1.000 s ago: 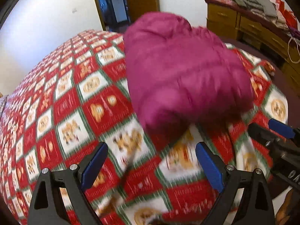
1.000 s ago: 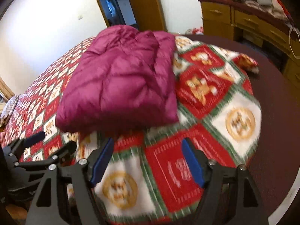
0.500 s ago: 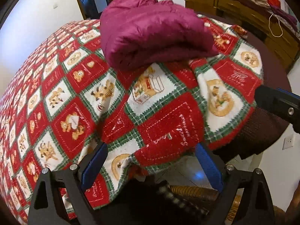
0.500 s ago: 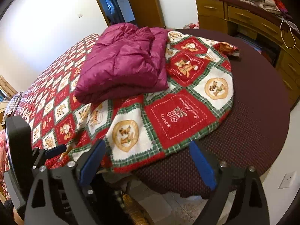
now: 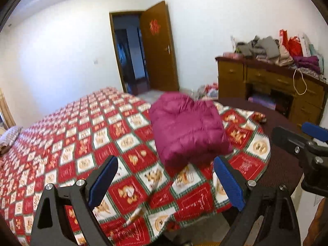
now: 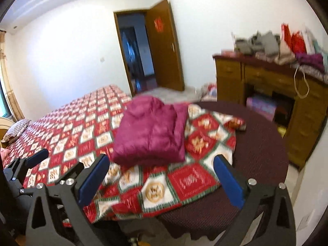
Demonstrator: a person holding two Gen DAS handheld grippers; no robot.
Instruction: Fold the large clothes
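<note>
The folded magenta jacket (image 5: pixel 188 127) lies on the red patterned blanket (image 5: pixel 86 143), near the bed's foot end, where the blanket's edge gives way to dark maroon bedding (image 6: pixel 264 135). The left hand-held gripper (image 5: pixel 166 182) stands wide open with nothing between its blue pads. The right hand-held gripper (image 6: pixel 162 180) has just been opening and is also empty. Both hang apart from the jacket, over the bed's near edge. A wooden dresser (image 5: pixel 272 86) stands beyond.
</note>
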